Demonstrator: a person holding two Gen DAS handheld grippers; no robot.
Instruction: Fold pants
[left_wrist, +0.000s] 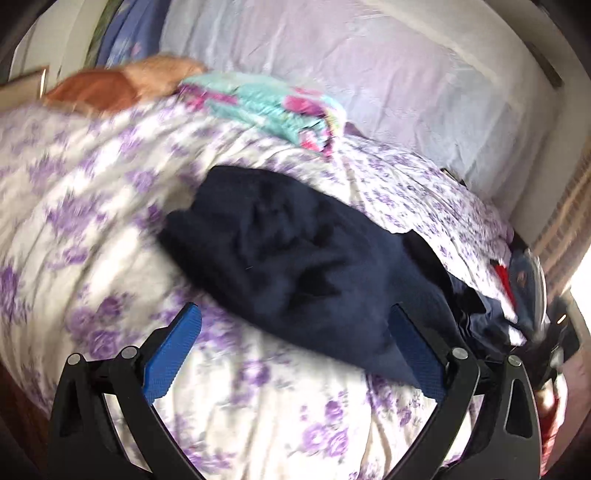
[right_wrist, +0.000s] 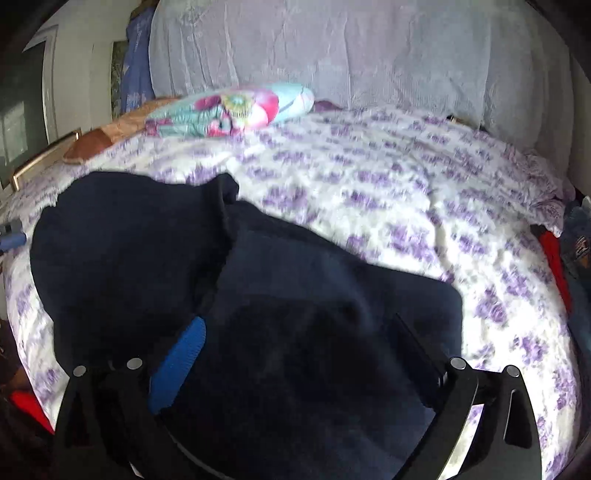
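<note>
Dark navy pants (left_wrist: 295, 266) lie crumpled on a white bedspread with purple flowers (left_wrist: 92, 206). My left gripper (left_wrist: 295, 332) is open, its blue pads (left_wrist: 173, 354) spread wide, hovering over the near edge of the pants, with nothing between them. In the right wrist view the pants (right_wrist: 184, 258) fill the lower left. My right gripper (right_wrist: 299, 339) is open just above the cloth; one blue pad (right_wrist: 181, 365) shows, the other finger is dark against the fabric. Both views are blurred by motion.
A folded turquoise and pink cloth (left_wrist: 266, 107) lies at the far side of the bed, also in the right wrist view (right_wrist: 236, 107). An orange pillow (left_wrist: 110, 88) sits far left. A pale headboard cover (right_wrist: 332, 48) rises behind. Red and blue clothes (left_wrist: 517, 280) lie at the bed's right edge.
</note>
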